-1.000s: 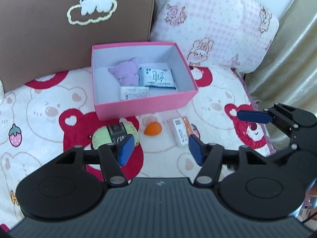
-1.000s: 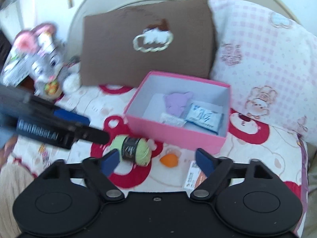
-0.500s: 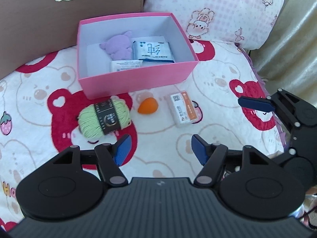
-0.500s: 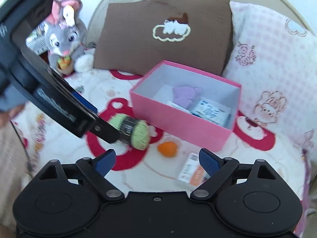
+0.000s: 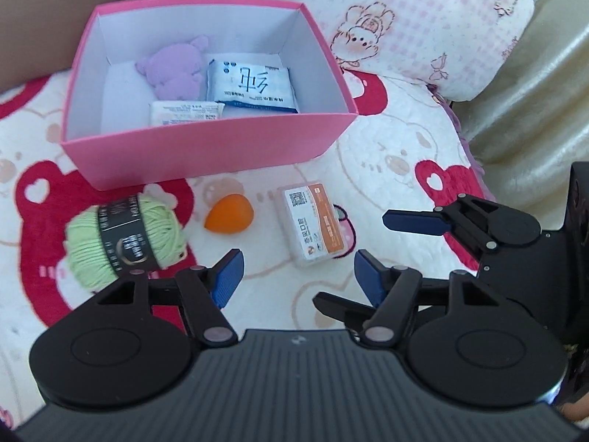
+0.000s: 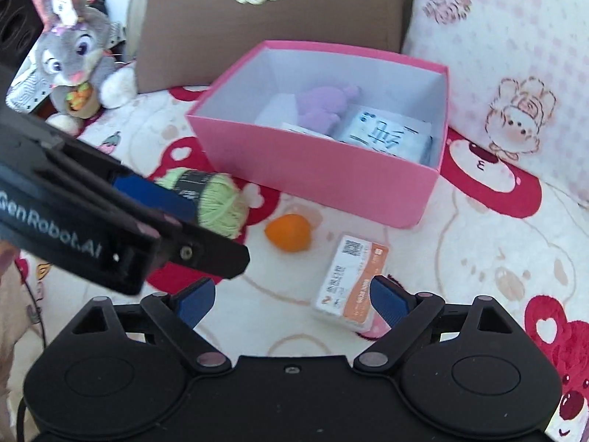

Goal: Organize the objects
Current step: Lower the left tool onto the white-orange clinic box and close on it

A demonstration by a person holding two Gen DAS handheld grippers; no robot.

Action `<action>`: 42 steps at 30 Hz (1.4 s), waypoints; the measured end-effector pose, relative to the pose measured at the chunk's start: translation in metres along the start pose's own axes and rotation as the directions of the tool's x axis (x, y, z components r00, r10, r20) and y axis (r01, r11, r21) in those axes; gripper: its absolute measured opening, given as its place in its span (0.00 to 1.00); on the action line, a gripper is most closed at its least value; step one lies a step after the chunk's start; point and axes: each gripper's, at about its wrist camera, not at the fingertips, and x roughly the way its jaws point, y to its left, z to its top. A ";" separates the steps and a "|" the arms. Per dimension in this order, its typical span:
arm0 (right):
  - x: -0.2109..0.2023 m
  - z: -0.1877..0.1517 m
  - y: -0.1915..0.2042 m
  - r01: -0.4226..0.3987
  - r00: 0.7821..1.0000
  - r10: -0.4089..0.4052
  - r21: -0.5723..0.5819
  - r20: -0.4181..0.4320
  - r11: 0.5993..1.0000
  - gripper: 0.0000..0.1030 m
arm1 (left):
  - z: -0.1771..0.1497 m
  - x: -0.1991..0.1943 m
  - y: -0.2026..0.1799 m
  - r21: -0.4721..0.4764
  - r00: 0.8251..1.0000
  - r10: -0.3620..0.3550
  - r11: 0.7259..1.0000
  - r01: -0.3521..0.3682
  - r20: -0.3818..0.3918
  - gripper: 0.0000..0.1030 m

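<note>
The left gripper (image 5: 296,276) hangs with its jaws apart, holding nothing, above the bear-print blanket (image 5: 386,154); its side reads "GenRobot.AI". The right gripper (image 6: 291,300) is spread wide too. Just ahead lie 3 things: a green yarn ball (image 5: 121,237) with a black band, an orange egg-shaped sponge (image 5: 229,214), and a card box (image 5: 314,229) with a QR code. Behind them the pink box (image 5: 206,158) holds a purple plush (image 5: 175,72), a tissue pack (image 5: 250,86) with blue writing and a small packet (image 5: 186,112). A grey rabbit toy (image 6: 75,51) sits far left.

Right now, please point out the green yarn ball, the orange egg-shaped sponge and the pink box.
green yarn ball (image 5: 125,241), left wrist view, on its dark paper band.
orange egg-shaped sponge (image 5: 229,214), left wrist view, middle of its body.
pink box (image 6: 313,169), right wrist view, on its near outer wall.
</note>
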 end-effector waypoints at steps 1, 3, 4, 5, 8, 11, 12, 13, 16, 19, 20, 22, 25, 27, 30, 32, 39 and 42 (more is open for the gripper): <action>0.004 -0.001 -0.003 -0.007 1.000 0.007 0.015 -0.001 1.000 0.91 | 0.001 0.006 0.002 -0.016 1.000 0.000 1.000 0.000 -0.004 0.63; 0.011 -0.005 -0.007 -0.032 0.999 0.032 0.030 0.003 0.999 0.90 | 0.004 0.018 0.006 -0.047 0.999 0.005 0.999 -0.006 -0.037 0.62; 0.014 -0.008 -0.007 -0.021 1.000 0.021 0.032 0.009 0.999 0.90 | 0.005 0.023 0.008 -0.063 0.999 0.008 0.998 -0.011 -0.053 0.62; 0.018 -0.010 -0.010 -0.014 1.000 0.014 0.040 0.012 0.999 0.90 | 0.005 0.027 0.009 -0.069 0.998 0.010 0.997 -0.014 -0.062 0.62; 0.029 -0.016 -0.014 0.011 1.000 -0.011 0.050 -0.017 0.999 0.90 | 0.004 0.037 0.009 -0.082 0.998 -0.007 0.997 0.003 -0.055 0.62; 0.032 -0.020 -0.018 0.045 0.999 -0.045 0.055 -0.003 0.997 0.90 | 0.003 0.048 0.006 -0.079 0.999 -0.026 0.997 0.023 -0.041 0.62; 0.034 -0.021 -0.018 0.066 0.998 -0.067 0.063 0.014 0.996 0.90 | 0.002 0.052 0.005 -0.077 0.999 -0.027 0.997 0.024 -0.033 0.60; 0.036 -0.022 -0.018 0.109 0.993 -0.112 0.067 0.032 0.992 0.90 | 0.002 0.057 0.004 -0.081 0.999 -0.029 0.996 0.026 -0.026 0.59; 0.050 -0.022 -0.018 0.181 0.983 -0.182 0.045 0.018 0.982 0.90 | 0.001 0.073 0.005 -0.091 0.999 -0.039 0.995 0.036 -0.036 0.56; 0.060 -0.022 -0.019 0.186 0.982 -0.186 0.035 0.009 0.982 0.90 | -0.001 0.082 0.008 -0.094 0.999 -0.045 0.995 0.044 -0.009 0.56; 0.062 -0.022 -0.019 0.181 0.983 -0.182 0.036 0.005 0.983 0.90 | -0.002 0.084 0.008 -0.089 0.999 -0.044 0.995 0.045 0.005 0.56; 0.068 -0.023 -0.021 0.183 0.983 -0.183 0.041 0.000 0.982 0.90 | -0.004 0.090 0.009 -0.080 0.998 -0.059 0.995 0.060 0.016 0.56; 0.074 -0.024 -0.024 0.188 0.982 -0.187 0.049 -0.009 0.981 0.90 | -0.004 0.100 0.013 -0.083 0.996 -0.085 0.993 0.086 0.025 0.56; 0.075 -0.025 -0.026 0.178 0.984 -0.178 0.058 -0.015 0.982 0.90 | -0.005 0.104 0.014 -0.079 0.995 -0.090 0.993 0.093 0.034 0.54; 0.075 -0.025 -0.030 0.153 0.988 -0.153 0.090 -0.015 0.984 0.87 | -0.006 0.112 0.016 -0.073 0.994 -0.105 0.992 0.106 0.015 0.41; 0.078 -0.026 -0.033 0.122 0.992 -0.120 0.112 -0.030 0.986 0.83 | -0.007 0.117 0.019 -0.086 0.993 -0.121 0.989 0.121 0.007 0.38; 0.089 -0.030 -0.036 0.094 0.994 -0.087 0.126 -0.061 0.987 0.66 | -0.014 0.129 0.016 -0.079 0.991 -0.131 0.988 0.132 0.025 0.32; 0.089 -0.030 -0.035 0.097 0.994 -0.089 0.127 -0.062 0.987 0.66 | -0.015 0.130 0.016 -0.083 0.991 -0.131 0.988 0.133 0.036 0.32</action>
